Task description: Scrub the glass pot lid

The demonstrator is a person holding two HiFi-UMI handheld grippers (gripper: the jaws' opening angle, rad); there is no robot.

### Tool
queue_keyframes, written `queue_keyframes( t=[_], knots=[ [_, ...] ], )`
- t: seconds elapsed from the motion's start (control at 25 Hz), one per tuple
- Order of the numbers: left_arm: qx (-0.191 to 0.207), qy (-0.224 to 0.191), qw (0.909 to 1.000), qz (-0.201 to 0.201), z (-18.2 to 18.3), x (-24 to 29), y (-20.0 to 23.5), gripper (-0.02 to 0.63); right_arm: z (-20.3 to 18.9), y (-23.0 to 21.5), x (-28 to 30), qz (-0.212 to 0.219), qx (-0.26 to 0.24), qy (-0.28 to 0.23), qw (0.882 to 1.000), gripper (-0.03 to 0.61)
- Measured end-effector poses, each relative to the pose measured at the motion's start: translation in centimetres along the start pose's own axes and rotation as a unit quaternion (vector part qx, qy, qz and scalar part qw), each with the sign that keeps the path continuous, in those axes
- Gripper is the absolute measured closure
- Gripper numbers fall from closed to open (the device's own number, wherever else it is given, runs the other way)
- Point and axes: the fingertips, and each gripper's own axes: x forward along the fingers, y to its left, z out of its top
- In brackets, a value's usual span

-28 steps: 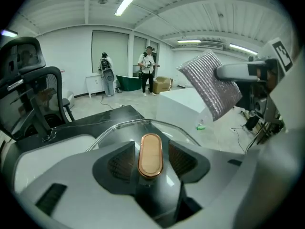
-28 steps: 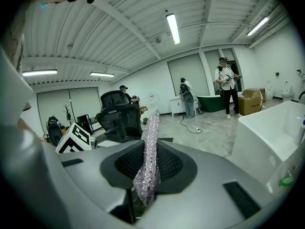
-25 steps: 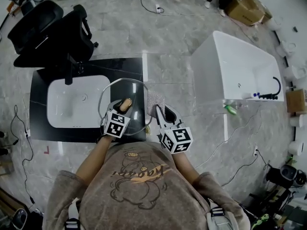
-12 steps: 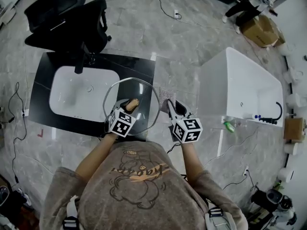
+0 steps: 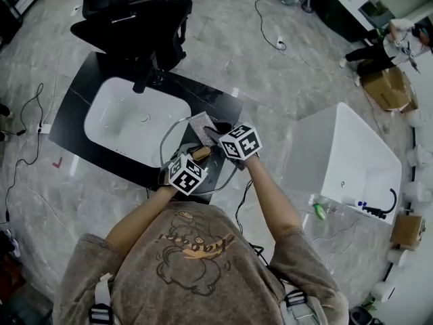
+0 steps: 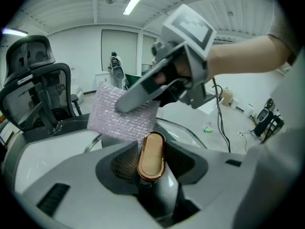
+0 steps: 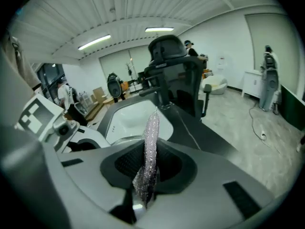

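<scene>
Holding the glass pot lid tilted over the right end of the black counter, beside the white basin. Gripping it by the bronze-capped knob with the left gripper, jaws just drawn in and clamped on either side of that knob. Pinching a silvery, glittering scrub cloth edge-on in the right gripper, jaws clenched on its lower end. With that cloth at the lid's far side, beyond the knob; cannot tell whether touching the glass.

Black-and-white square markers on both gripper cubes. On the grey T-shirt, a cartoon bear and a line of script, too warped to read.

Farther out: a black faucet behind the basin, a black office chair beyond it, a white bathtub well off to the right with a green bottle at its near corner, a cardboard box and a person at the top right.
</scene>
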Motion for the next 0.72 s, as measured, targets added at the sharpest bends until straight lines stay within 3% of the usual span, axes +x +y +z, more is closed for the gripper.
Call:
queue_keyframes(
  t=[0.12, 0.28, 0.64, 0.72],
  knots=[
    [0.001, -0.004, 1.0, 0.005, 0.0, 0.0, 0.0, 0.422, 0.8, 2.4, 4.4, 0.071, -0.037, 0.05, 0.996, 0.497],
    [-0.002, -0.008, 0.9999, 0.012, 0.0, 0.0, 0.0, 0.422, 0.5, 6.8, 7.8, 0.172, -0.09, 0.109, 0.975, 0.499],
    [-0.001, -0.01, 0.9998, 0.016, 0.0, 0.0, -0.2, 0.42, -1.4, 11.5, 11.0, 0.272, -0.187, 0.24, 0.913, 0.499],
    [-0.003, -0.011, 0.9998, 0.016, 0.0, -0.1, -0.1, 0.42, -1.8, 12.2, 11.4, 0.281, -0.2, 0.254, 0.904, 0.497]
  ],
)
